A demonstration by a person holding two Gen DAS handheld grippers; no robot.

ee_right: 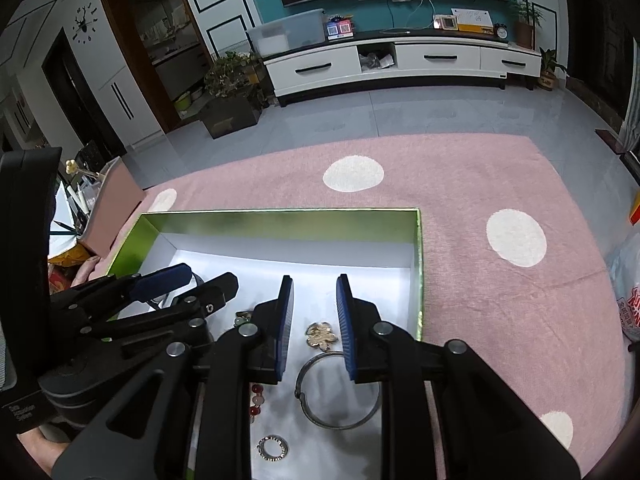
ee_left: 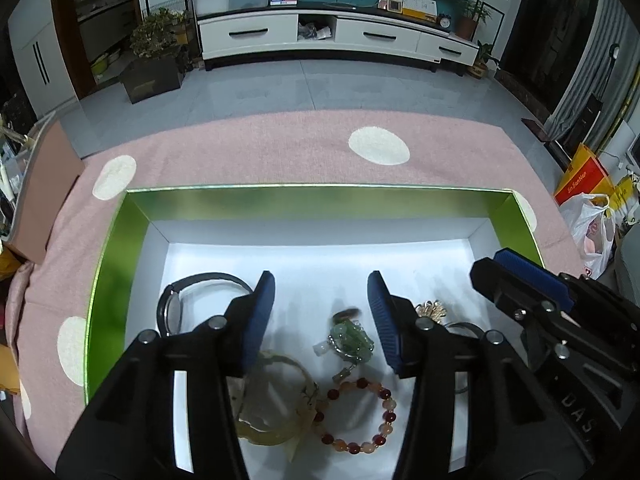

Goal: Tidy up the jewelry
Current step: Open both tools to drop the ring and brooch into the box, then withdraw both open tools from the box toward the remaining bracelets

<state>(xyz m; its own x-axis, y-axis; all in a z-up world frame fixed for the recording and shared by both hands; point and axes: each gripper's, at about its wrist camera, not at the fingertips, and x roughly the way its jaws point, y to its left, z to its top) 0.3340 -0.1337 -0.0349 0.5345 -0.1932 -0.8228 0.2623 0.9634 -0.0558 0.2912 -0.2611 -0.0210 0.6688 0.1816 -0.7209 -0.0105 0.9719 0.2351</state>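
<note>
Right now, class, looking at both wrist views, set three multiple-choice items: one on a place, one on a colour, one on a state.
1. Where does the jewelry lie?
A. On the rug
B. In the box
C. On the TV stand

2. What colour are the box's inner walls?
A. Green
B. Red
C. Black

3. How does the left gripper stand?
A. Shut on the watch
B. Shut on the bangle
C. Open, holding nothing

Answers:
1 B: the watch, bead bracelet, brooch and bangle all rest on its white floor.
2 A: the walls shine green above the white floor.
3 C: its blue pads stand wide apart, nothing between them.
</note>
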